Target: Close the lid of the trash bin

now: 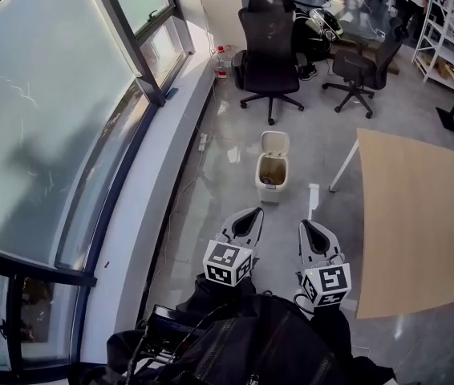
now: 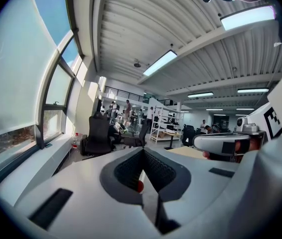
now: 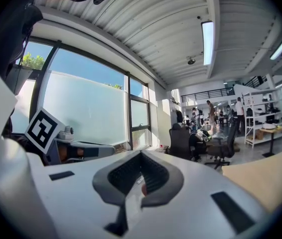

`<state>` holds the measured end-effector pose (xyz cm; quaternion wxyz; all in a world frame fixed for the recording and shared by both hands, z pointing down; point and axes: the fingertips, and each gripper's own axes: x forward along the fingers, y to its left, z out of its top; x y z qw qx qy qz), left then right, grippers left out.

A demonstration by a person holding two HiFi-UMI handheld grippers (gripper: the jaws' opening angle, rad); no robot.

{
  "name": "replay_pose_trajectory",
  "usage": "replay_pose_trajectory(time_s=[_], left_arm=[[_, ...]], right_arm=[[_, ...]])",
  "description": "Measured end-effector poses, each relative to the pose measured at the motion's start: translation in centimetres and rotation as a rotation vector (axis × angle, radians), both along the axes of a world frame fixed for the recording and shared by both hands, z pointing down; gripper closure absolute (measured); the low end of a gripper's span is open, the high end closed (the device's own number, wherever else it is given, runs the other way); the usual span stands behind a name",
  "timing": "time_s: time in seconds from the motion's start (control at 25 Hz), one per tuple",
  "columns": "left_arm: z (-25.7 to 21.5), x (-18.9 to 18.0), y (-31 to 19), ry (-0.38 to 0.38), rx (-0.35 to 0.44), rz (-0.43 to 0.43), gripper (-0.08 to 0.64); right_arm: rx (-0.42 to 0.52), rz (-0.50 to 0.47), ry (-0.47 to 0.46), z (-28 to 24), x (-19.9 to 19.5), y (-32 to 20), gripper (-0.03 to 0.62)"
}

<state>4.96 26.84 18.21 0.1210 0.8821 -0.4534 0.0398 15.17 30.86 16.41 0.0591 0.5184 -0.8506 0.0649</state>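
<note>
Head view: bin (image 1: 273,173) lid (image 1: 274,142) up, far ahead; left gripper (image 1: 251,214) and right gripper (image 1: 308,227) clenched empty, closing not begun.

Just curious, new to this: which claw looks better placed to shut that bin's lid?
Probably left. The left claw is slightly nearer the trash bin and its raised lid; the right claw sits further off.

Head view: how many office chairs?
2. A black chair stands by the window wall, beyond the trash bin; a second chair stands right of it. More may be hidden in the far clutter.
</note>
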Motion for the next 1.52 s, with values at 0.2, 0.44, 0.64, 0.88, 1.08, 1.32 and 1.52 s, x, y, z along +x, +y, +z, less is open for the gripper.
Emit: replay_pose_trajectory(time_s=[0.2,0.44,0.64,0.88,1.08,1.32,1.52], left_arm=[[1.8,-1.8,-2.4,0.007,-0.037,-0.027,0.558],[2.6,-2.7,-8.1,0.029,-0.047,-0.003,0.558],[2.6,-3.9,-14.0,0.032,-0.051,0.011,0.558],[3.2,-4.9,-19.5,0.037,-0.069,0.047,0.558],[4.7,-5.7,-22.6,0.05,-0.1,0.077,0.558],[6.7,-7.3,-25.5,0.059,-0.144,0.076,0.558],[8.7,-6.0,-28.1,0.05,-0.188,0.084,0.558]], right_arm=[[-0.035,-0.032,0.01,1.7,-2.0,-2.3,0.588],[-0.05,-0.013,0.03,2.2,-3.3,-8.0,0.588],[-0.047,0.001,0.034,1.9,-4.6,-13.8,0.588],[-0.062,0.013,0.047,2.4,-6.7,-19.0,0.588],[-0.094,0.05,0.054,3.6,-7.7,-21.9,0.588],[-0.131,0.061,0.063,4.9,-9.2,-24.3,0.588],[-0.17,0.065,0.061,6.4,-8.5,-26.7,0.588]])
